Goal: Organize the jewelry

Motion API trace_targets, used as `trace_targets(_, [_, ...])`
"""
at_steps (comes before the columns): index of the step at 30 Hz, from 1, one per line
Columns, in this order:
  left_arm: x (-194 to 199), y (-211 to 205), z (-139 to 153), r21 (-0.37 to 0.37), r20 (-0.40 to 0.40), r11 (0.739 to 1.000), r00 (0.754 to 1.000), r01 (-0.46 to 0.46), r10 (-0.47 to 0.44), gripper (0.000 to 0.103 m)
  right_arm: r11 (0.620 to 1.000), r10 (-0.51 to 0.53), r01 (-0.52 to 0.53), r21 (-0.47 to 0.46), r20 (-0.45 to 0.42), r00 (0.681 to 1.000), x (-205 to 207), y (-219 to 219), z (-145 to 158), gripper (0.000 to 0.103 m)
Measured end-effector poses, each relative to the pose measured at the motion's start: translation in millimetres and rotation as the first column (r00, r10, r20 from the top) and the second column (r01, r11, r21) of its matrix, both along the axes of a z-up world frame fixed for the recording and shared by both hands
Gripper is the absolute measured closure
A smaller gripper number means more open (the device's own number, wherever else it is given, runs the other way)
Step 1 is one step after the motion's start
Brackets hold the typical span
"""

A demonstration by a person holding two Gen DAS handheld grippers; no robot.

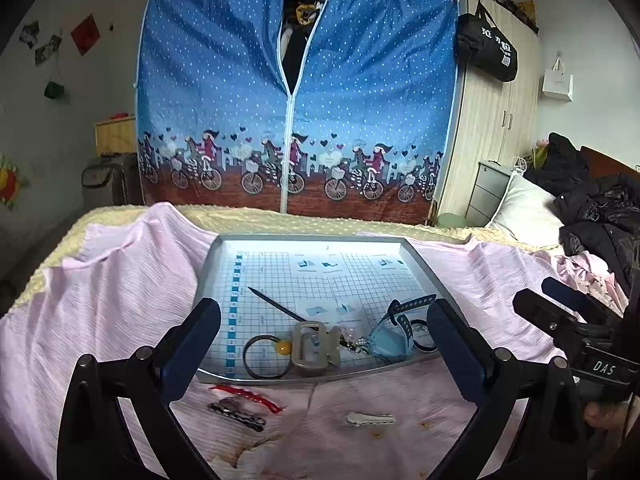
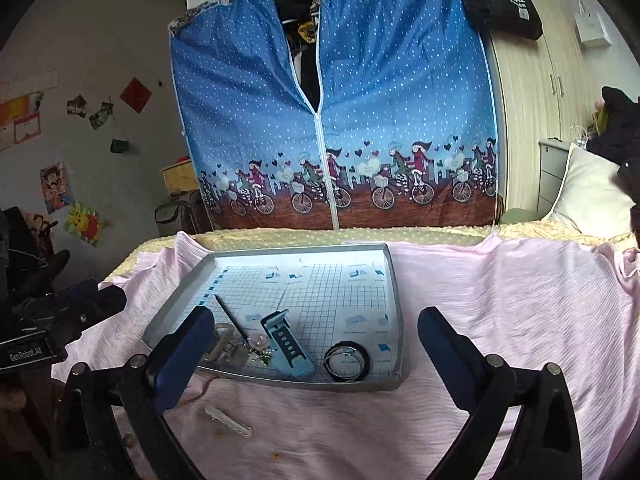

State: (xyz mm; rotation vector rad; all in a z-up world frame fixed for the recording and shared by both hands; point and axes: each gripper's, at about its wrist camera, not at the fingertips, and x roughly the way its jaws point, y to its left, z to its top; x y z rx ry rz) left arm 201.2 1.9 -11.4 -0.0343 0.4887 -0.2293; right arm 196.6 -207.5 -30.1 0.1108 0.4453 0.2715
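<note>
The left gripper [image 1: 324, 344] has its jaws spread wide and holds nothing; the right gripper [image 2: 316, 350] is also wide apart and empty. Both hang above the pink cloth [image 2: 500, 300], pointing at 12 o'clock toward the tray [image 1: 208, 276]. In the tray lie a dark stick [image 1: 276, 304], a black ring with a yellow bead [image 1: 266, 358], a buckle [image 1: 314, 348], a blue watch strap [image 2: 286, 338] and black bangles [image 2: 347, 361]. On the cloth, at 6 o'clock from the tray, lie a red cord [image 1: 244, 396], a metal chain [image 1: 236, 414] and a hair clip [image 1: 370, 419]. The small charms beside the buckle are hard to make out.
</note>
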Motion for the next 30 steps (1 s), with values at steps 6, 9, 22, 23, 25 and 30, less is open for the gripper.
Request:
trace_targets(6, [-48.2, 14.1, 9.7, 0.003, 0.045, 0.999, 0.998, -0.047, 0.047, 0.002, 1.0, 0.027, -0.027, -0.003, 0.03, 0.999, -32.3, 8.0, 8.7, 0.0])
trace_targets(9, [-71.7, 23.0, 10.8, 0.011, 0.052, 0.997, 0.996, -0.072, 0.071, 0.002, 1.0, 0.028, -0.028, 0.011, 0.035, 0.999, -50.7, 9.1, 10.1, 0.0])
trace_targets(22, [-147.3, 34.0, -6.6, 0.021, 0.005, 0.988, 0.989, -0.15, 0.15, 0.002, 0.999, 0.034, -0.034, -0.015, 0.013, 0.999, -130.5, 20.2, -1.2, 0.0])
trace_targets(23, [-150.2, 33.3, -7.4, 0.021, -0.004, 0.988, 0.989, -0.151, 0.151, 0.002, 0.999, 0.033, -0.033, -0.023, 0.008, 0.999, -134.7, 21.2, -2.5, 0.0])
trace_targets(25, [-154.4, 32.4, -8.8, 0.018, -0.02, 0.988, 0.988, -0.155, 0.155, 0.002, 0.999, 0.03, -0.03, -0.034, -0.003, 1.0, -141.9, 22.8, -5.3, 0.0])
trace_targets(30, [-155.6, 28.7, -17.3, 0.03, -0.087, 0.984, 0.98, -0.174, 0.176, 0.002, 0.999, 0.022, -0.024, -0.028, -0.053, 0.998, -146.9, 21.5, -14.4, 0.0])
